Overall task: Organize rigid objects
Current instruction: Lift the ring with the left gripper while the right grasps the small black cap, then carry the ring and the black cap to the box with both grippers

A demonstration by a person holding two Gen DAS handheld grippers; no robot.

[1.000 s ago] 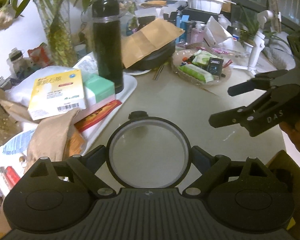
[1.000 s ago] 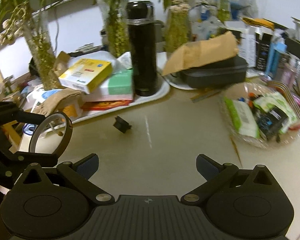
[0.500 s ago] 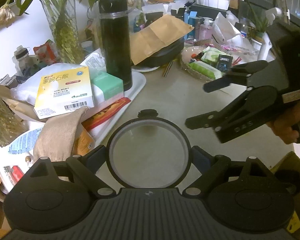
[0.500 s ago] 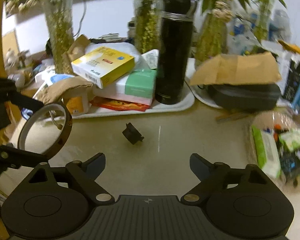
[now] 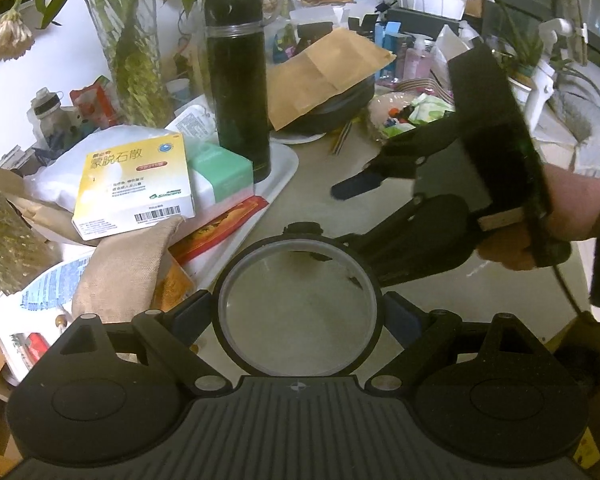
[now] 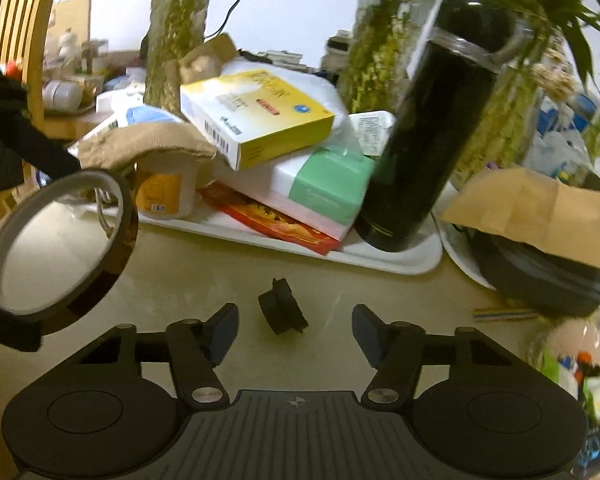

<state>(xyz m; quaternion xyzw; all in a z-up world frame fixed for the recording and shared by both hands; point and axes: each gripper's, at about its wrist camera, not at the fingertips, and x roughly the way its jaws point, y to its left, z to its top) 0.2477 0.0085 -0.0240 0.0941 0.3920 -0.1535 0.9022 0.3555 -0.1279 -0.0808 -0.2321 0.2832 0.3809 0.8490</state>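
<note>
**Right tool narrows in on the small black part while the left holds the lens ring**

Nearest the left wrist camera, the left tool [image 5: 298, 312] is pinching a round black-rimmed lens ring [image 5: 296, 308] by its sides, its pads pressed on the rim at a wide spread that matches the earlier views. The ring hangs above the table [image 5: 312, 184], not resting on it.

The change is on the other side. The right tool [image 6: 294, 330] has swung in from the right edge of the left view until it sits just beyond the ring, and it has rolled, so the scene tilts in its own camera. Its jaws have just been closing from full spread to roughly half; they are still apart, and nothing is pressed between them. A small black part [image 6: 282, 312] lies on the table right ahead of the gap, between the two pads in the picture but not touched by either.

My reading: the right tool is lining up to pick that part, perhaps to join it with the ring.

Further back, the white tray [image 6: 400, 266] with its boxes and the black flask [image 6: 432, 144] is undisturbed.
</note>
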